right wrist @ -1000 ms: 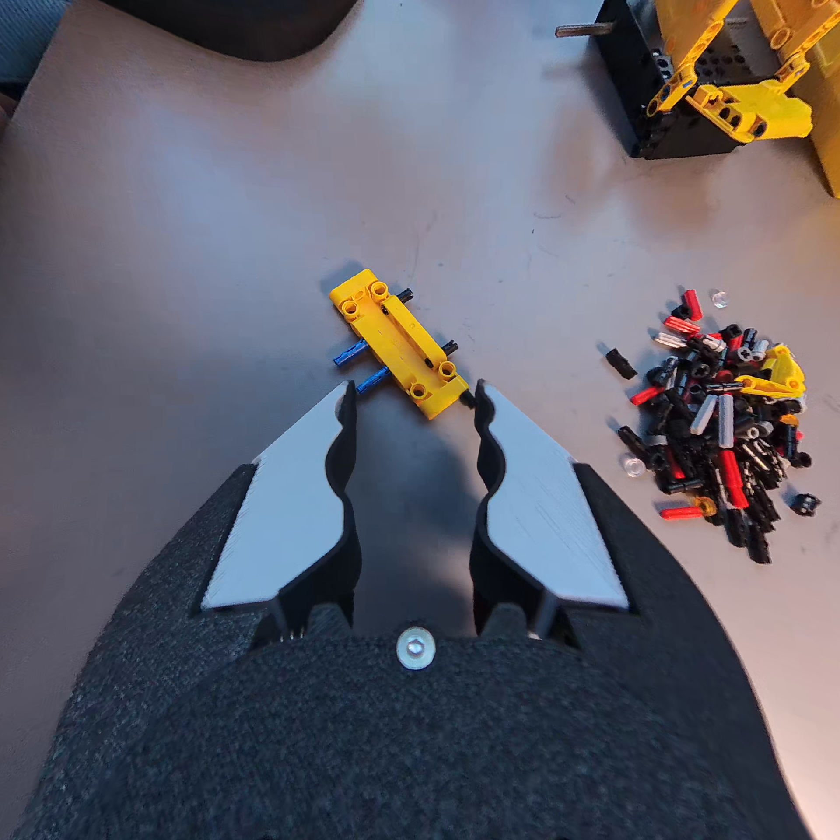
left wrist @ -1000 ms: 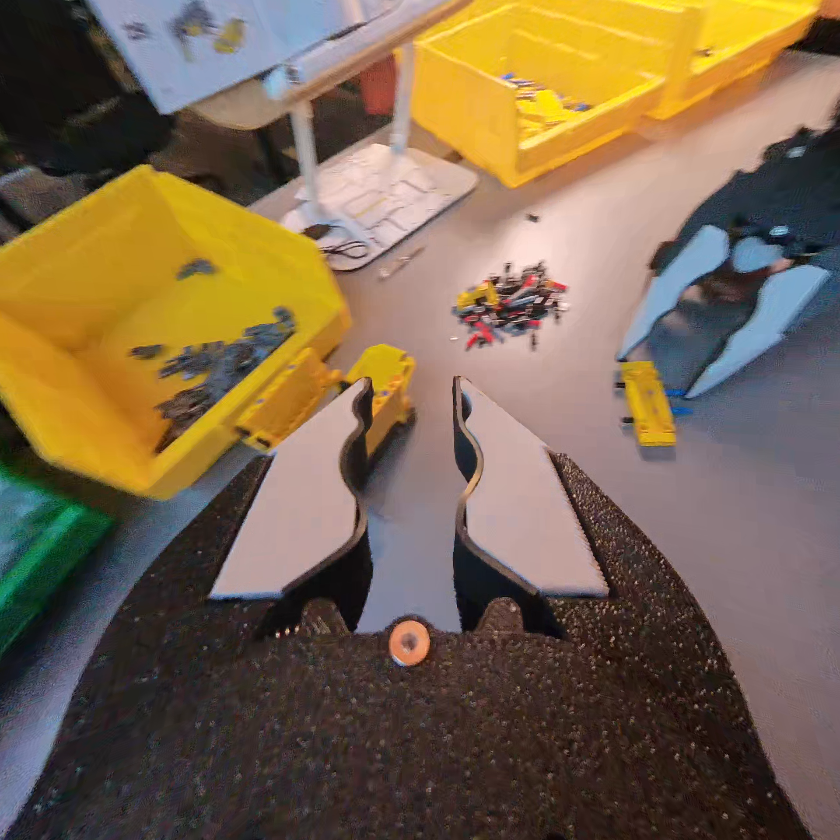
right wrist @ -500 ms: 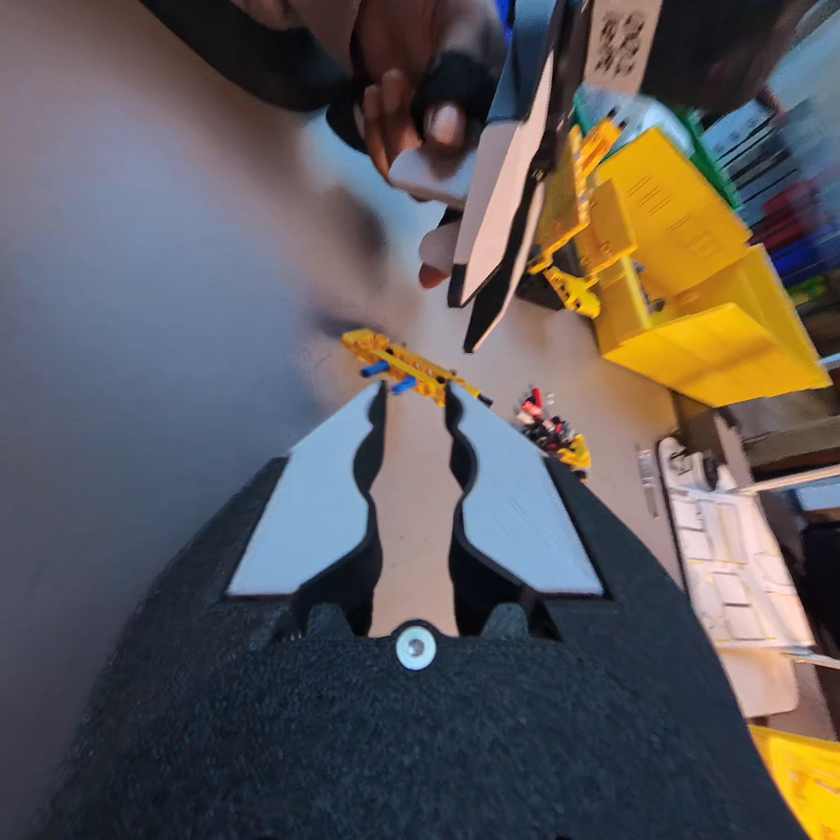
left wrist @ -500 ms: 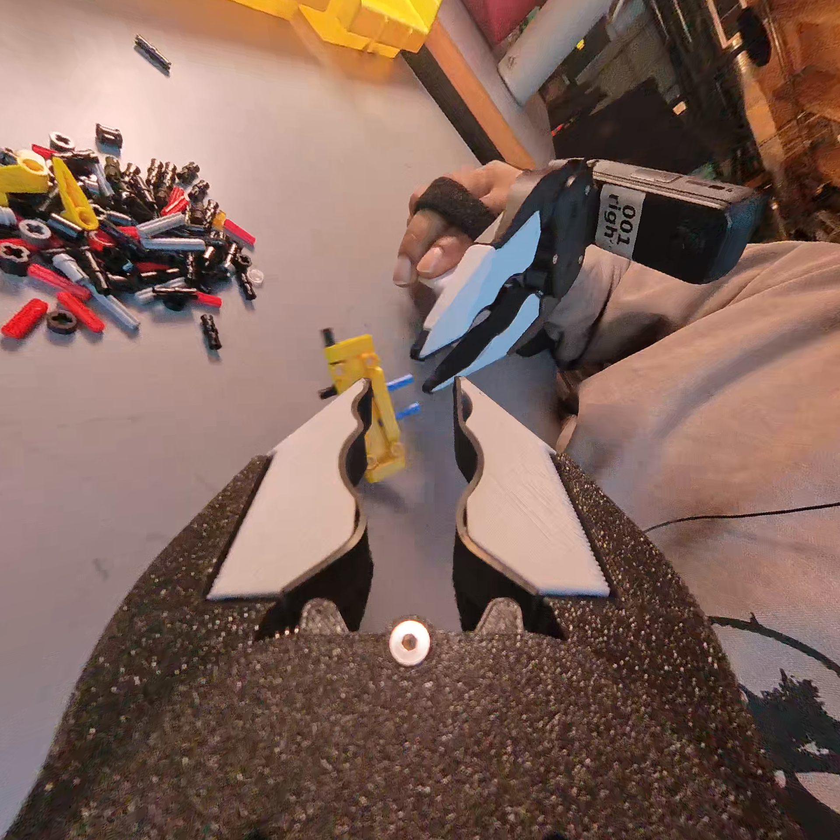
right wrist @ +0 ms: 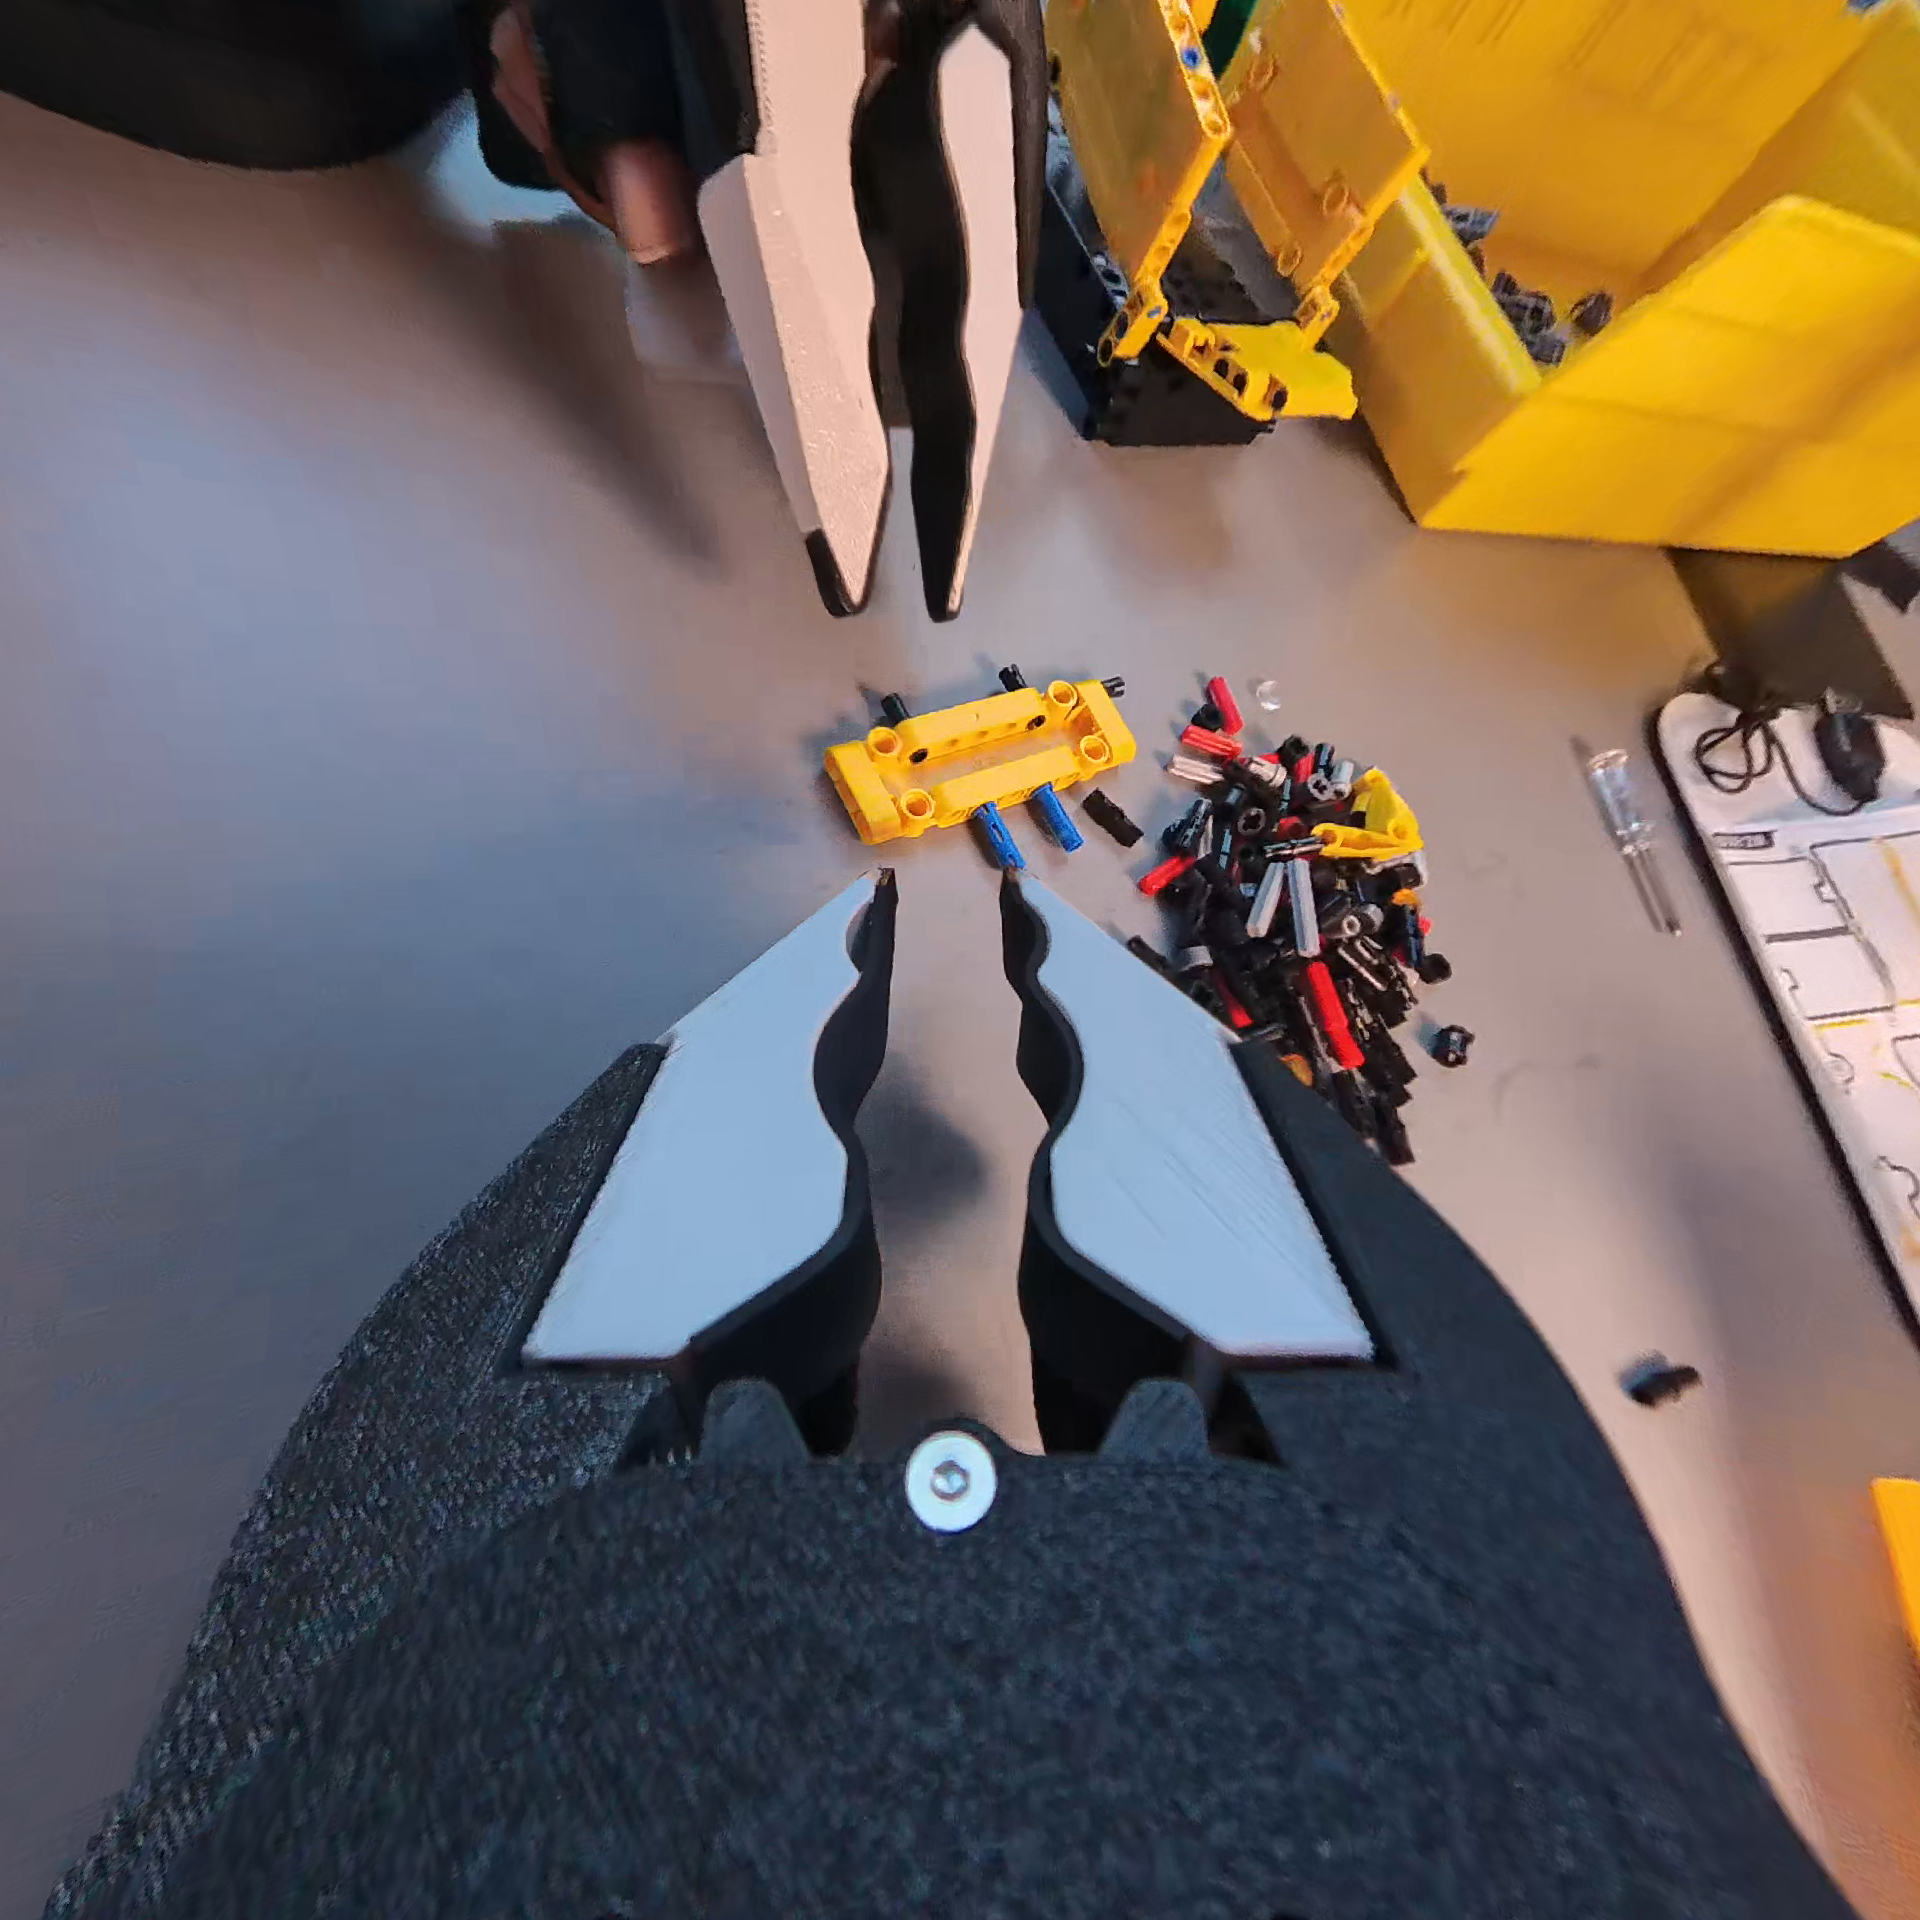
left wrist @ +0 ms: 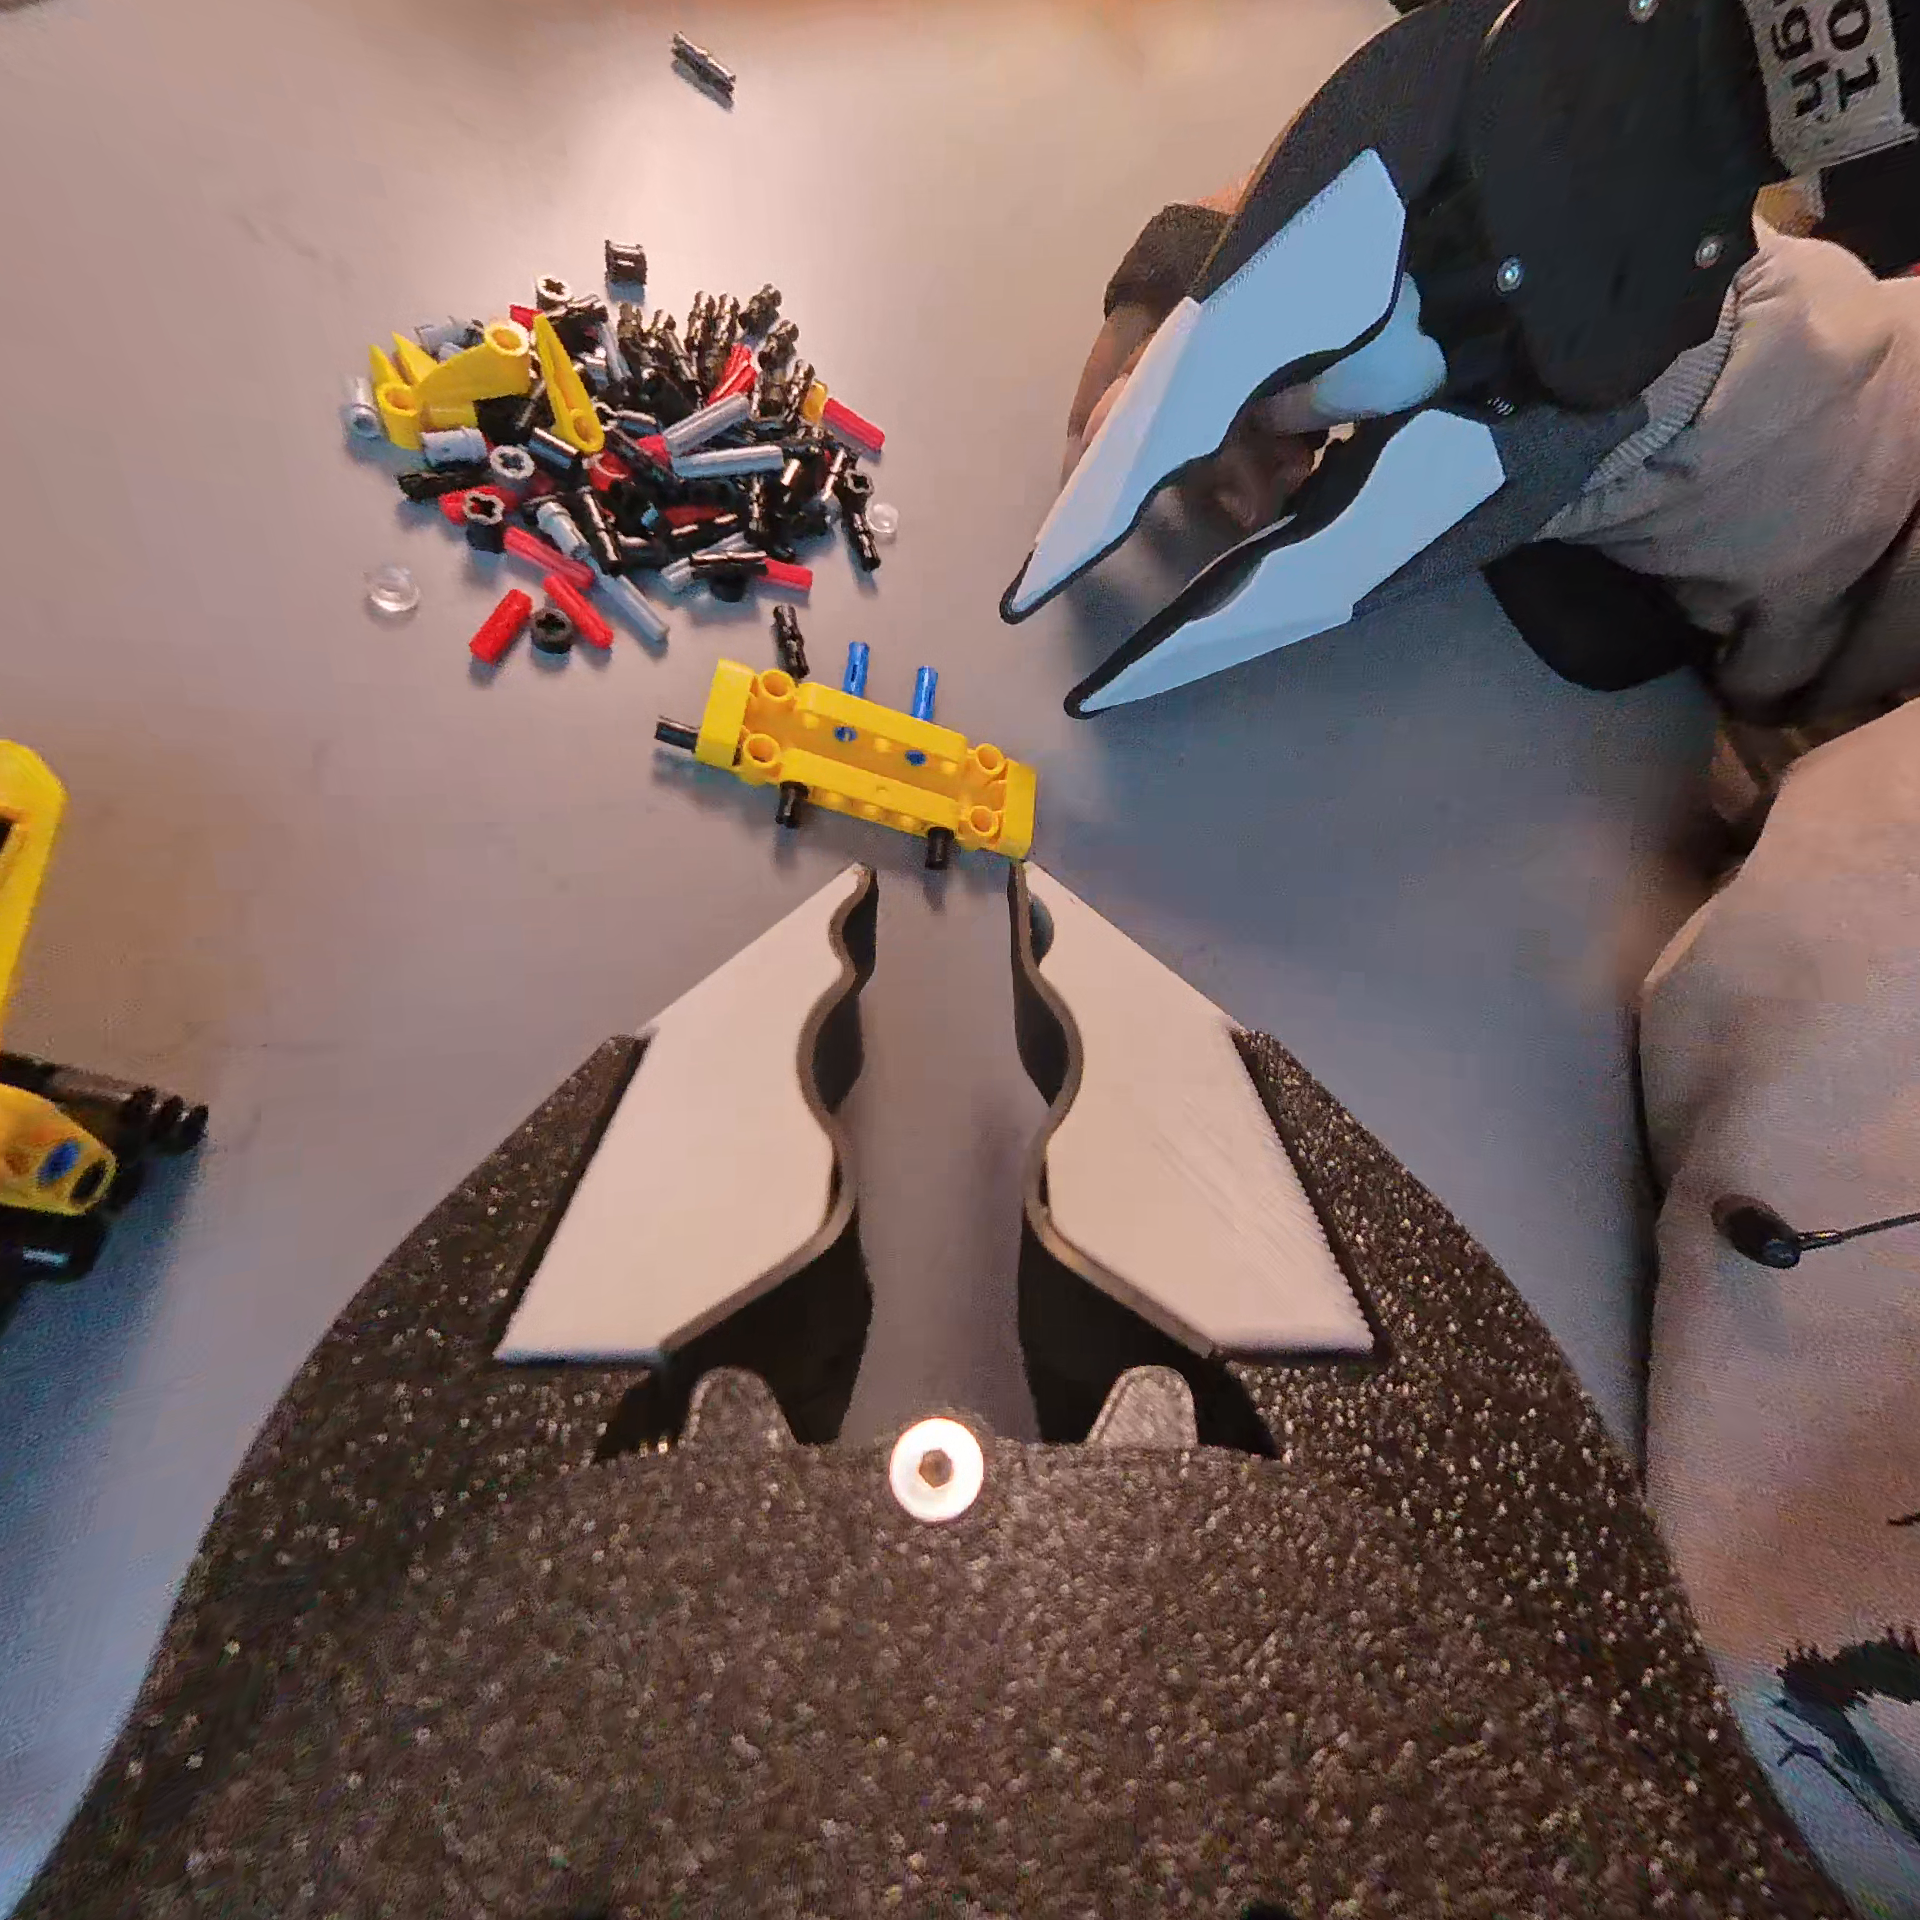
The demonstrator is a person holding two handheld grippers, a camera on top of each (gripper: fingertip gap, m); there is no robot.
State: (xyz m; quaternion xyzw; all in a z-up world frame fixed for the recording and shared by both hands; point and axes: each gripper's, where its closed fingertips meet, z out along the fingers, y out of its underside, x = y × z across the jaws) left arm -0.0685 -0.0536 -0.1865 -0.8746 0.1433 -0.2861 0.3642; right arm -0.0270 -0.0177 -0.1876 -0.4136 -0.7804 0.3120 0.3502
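Observation:
A yellow brick frame (left wrist: 868, 769) with blue and black pins lies flat on the grey table; it also shows in the right wrist view (right wrist: 977, 756). My left gripper (left wrist: 940, 878) is open and empty, its tips just short of the frame's near edge. My right gripper (right wrist: 940, 883) is open and empty, its tips just short of the frame's blue pins (right wrist: 1023, 826). The two grippers face each other across the frame: the right one shows in the left wrist view (left wrist: 1044, 660), the left one in the right wrist view (right wrist: 899, 608).
A pile of small red, black, grey and yellow parts (left wrist: 623, 468) lies beside the frame (right wrist: 1299, 894). A yellow and black brick build (right wrist: 1195, 312) and yellow bins (right wrist: 1662, 416) stand behind. A white instruction sheet (right wrist: 1818, 935) lies at the right. A person's sleeve (left wrist: 1787, 1143) is close by. One gripper's finger ends stand about 6 cm off the other's.
Both grippers have swung round and now point at the yellow frame from opposite sides. The frame lies flat on the table. Both grippers stay open and empty.

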